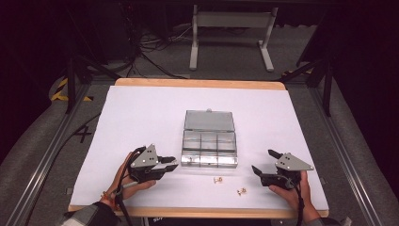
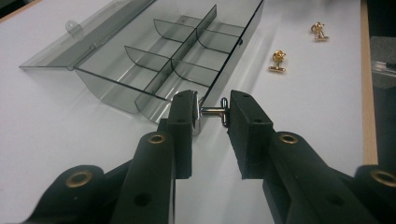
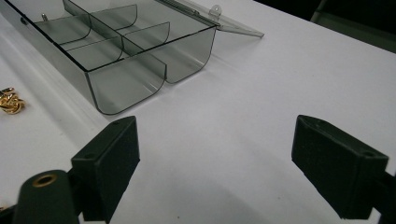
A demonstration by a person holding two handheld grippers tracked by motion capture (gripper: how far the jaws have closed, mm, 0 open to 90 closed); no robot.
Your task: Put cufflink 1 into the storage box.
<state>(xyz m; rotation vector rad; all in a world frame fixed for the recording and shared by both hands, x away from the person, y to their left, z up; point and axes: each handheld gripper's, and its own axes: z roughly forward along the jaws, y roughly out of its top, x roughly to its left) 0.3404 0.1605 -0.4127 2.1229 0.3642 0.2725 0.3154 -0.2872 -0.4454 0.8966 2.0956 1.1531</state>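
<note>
A clear smoky compartment box (image 1: 209,163) stands open at the table's middle, its lid (image 1: 209,120) laid back. My left gripper (image 1: 171,163) hovers at the box's front left corner, shut on a small silver cufflink (image 2: 212,112) pinched end to end between its pads, just off the box wall (image 2: 140,95). Two gold cufflinks (image 1: 217,180) (image 1: 242,191) lie on the white sheet in front of the box; the left gripper view shows them (image 2: 278,60) (image 2: 319,31) beyond the jaws. My right gripper (image 1: 263,161) rests right of the box, open (image 3: 215,135) with nothing between its pads.
The box's compartments (image 3: 126,88) look empty. One gold cufflink (image 3: 10,102) lies at the left edge of the right gripper view. White sheet (image 1: 141,113) covers the wooden table; a metal frame stands on the floor beyond it.
</note>
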